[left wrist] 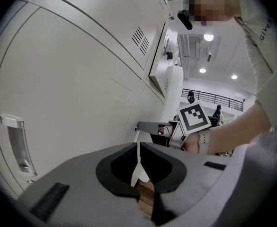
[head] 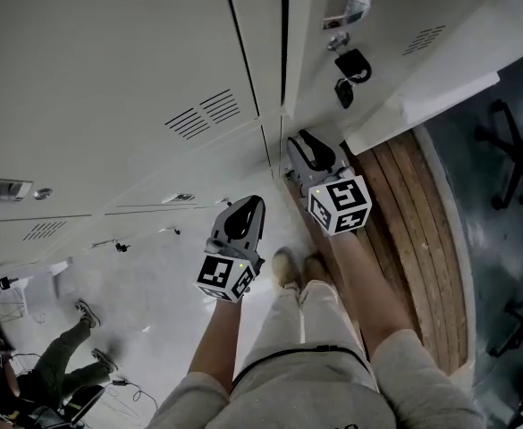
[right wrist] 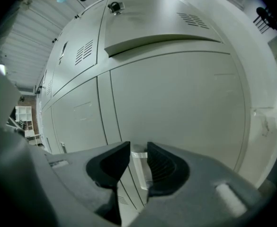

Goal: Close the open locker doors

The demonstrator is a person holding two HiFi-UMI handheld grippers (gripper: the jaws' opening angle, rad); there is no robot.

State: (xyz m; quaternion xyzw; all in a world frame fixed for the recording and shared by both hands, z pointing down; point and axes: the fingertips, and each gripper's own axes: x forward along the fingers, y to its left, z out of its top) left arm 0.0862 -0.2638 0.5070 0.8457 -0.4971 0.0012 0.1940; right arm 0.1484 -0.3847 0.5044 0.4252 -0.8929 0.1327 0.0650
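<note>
White metal lockers [head: 109, 88] fill the wall ahead. One upper door [head: 395, 52] stands swung out at the right, with keys [head: 350, 68] hanging from its lock; in the right gripper view this door [right wrist: 162, 34] juts out above. My right gripper [head: 295, 147] is at the seam below it. Its jaws [right wrist: 138, 156] stand a little apart, with a white door handle [right wrist: 139, 167] between them. I cannot see the pads pressing on it. My left gripper [head: 248, 206] hangs lower left, away from the doors, and it [left wrist: 139, 168] is shut on nothing.
A person [head: 51, 369] sits on the white floor at lower left, near cables. A wooden floor strip [head: 422, 231] runs along the right, with office chairs [head: 511, 155] beyond. A closed door's handle [left wrist: 17, 143] shows left in the left gripper view.
</note>
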